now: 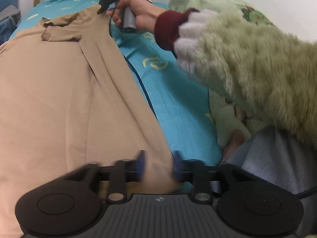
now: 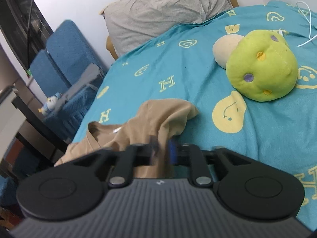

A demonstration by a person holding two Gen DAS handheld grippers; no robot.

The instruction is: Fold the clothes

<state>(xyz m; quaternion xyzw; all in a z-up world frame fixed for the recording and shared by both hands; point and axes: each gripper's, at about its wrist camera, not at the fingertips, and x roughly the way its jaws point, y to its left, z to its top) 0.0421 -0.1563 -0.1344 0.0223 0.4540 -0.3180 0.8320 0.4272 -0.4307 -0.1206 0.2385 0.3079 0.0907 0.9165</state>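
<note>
Pinching the tan shirt [image 2: 158, 119] between the nearly closed jaws of my right gripper [image 2: 162, 150] while my left gripper [image 1: 158, 165] is straddling its side edge with jaws apart, I am judging both grips should lift together, keeping the cloth taut.

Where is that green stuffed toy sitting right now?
In the right wrist view, the green stuffed toy lies on the blue bedspread, upper right, beyond the tan shirt.
</note>
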